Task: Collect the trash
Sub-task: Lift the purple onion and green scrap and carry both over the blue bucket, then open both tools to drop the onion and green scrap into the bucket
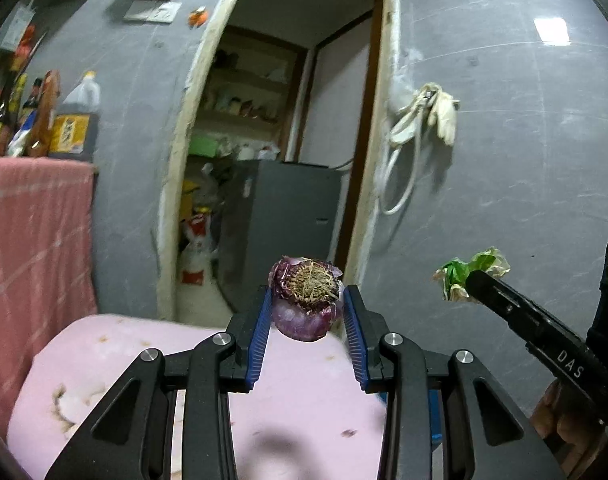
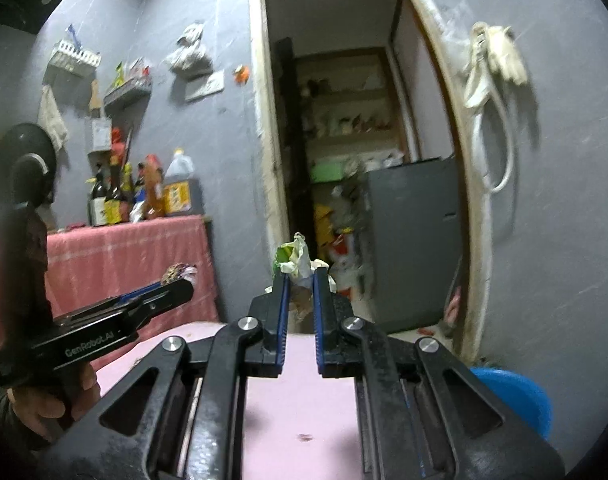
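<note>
Left gripper (image 1: 308,300) is clamped on a purple onion end (image 1: 307,298), root side facing the camera, squeezed between the two blue pads (image 1: 261,340) and held up in the air over the pink tabletop (image 1: 115,344). Right gripper (image 2: 301,280) is pinched on a crumpled green-and-white wrapper (image 2: 293,258), which pokes up past the fingertips, also lifted above the pink surface. Both are held roughly level and pointing at the grey wall and the open doorway (image 2: 344,120).

Each gripper shows up in the other's view — the right one comes in from the lower right of the left wrist view with the wrapper at its tip, and the left one comes in from the left of the right wrist view, side-on, with the person's hand (image 2: 43,404) wrapped round the handle.

Around them: a pink checked cloth (image 1: 31,232) hangs down on the left with sauce bottles (image 2: 119,196) and a big oil jug (image 1: 77,120) up top. Through the doorway there are shelves and a grey cabinet (image 1: 279,220). A pair of pale gloves (image 1: 436,112) and a white cord loop hang on the wall to the right of the door.

Only the right wrist view catches the blue tub (image 2: 516,400) down at lower right, plus the wall racks high on the left. A few dark crumbs sit on the pink tabletop.
</note>
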A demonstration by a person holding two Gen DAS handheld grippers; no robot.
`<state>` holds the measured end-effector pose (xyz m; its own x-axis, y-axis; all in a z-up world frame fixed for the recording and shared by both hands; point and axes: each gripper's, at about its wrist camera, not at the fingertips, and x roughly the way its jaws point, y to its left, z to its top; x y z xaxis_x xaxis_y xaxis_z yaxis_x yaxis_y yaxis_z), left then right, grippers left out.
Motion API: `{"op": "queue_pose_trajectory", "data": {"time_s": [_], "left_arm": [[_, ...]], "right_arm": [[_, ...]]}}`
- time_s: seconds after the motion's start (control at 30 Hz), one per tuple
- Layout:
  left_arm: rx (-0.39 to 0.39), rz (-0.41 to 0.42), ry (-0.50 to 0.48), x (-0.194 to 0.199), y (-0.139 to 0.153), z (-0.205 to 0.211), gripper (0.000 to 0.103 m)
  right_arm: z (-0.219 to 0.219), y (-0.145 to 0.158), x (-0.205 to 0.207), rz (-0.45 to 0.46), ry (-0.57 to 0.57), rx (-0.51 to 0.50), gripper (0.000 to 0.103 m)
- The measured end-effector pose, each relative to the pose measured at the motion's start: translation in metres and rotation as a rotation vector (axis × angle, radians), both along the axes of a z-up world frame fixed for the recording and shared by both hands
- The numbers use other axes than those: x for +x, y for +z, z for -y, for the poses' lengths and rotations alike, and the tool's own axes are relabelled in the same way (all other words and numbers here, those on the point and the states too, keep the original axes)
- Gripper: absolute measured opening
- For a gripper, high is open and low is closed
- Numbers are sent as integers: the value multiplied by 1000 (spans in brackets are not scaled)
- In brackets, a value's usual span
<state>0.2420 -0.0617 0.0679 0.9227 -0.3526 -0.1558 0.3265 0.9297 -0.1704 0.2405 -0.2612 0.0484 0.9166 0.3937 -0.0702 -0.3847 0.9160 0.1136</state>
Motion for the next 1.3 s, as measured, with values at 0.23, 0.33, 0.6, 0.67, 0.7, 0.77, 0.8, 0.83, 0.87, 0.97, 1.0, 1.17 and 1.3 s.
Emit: {"op": "queue_pose_trajectory", "data": {"time_s": [0.23, 0.33, 0.6, 0.67, 0.7, 0.77, 0.8, 0.83, 0.87, 0.97, 1.0, 1.17, 1.3], "left_arm": [[4, 30, -83, 9, 12, 52, 31], [13, 17, -117, 16, 11, 78, 31], [65, -95, -207, 49, -8, 133, 31], [73, -131, -225, 56, -16, 143, 31], [76, -152, -235, 60, -20, 148, 31], [90, -198, -249, 69, -31, 158, 31], [95, -212, -254, 70, -35, 162, 31], [104, -237, -263, 75, -41, 168, 31], [110, -256, -270, 78, -45, 172, 31], [139, -315, -290, 88, -61, 185, 31], [151, -335, -291, 91, -66, 190, 31], [175, -436, -294, 106, -93, 207, 32], [194, -518, -293, 118, -113, 216, 32]], "right_arm": [[48, 5, -10, 41, -109, -6, 11], [68, 2, -12, 37, -150, 1, 11], [117, -23, -2, -50, -256, 23, 12], [128, -34, 3, -88, -276, 38, 12], [132, -38, 4, -100, -283, 42, 12], [139, -48, 9, -133, -299, 46, 12], [143, -54, 12, -152, -305, 47, 12], [147, -59, 16, -171, -307, 50, 12], [149, -63, 18, -188, -309, 50, 12], [155, -75, 25, -232, -320, 49, 12], [159, -80, 27, -247, -323, 56, 12], [172, -101, 36, -330, -329, 89, 13], [177, -114, 44, -384, -328, 101, 13]]}}
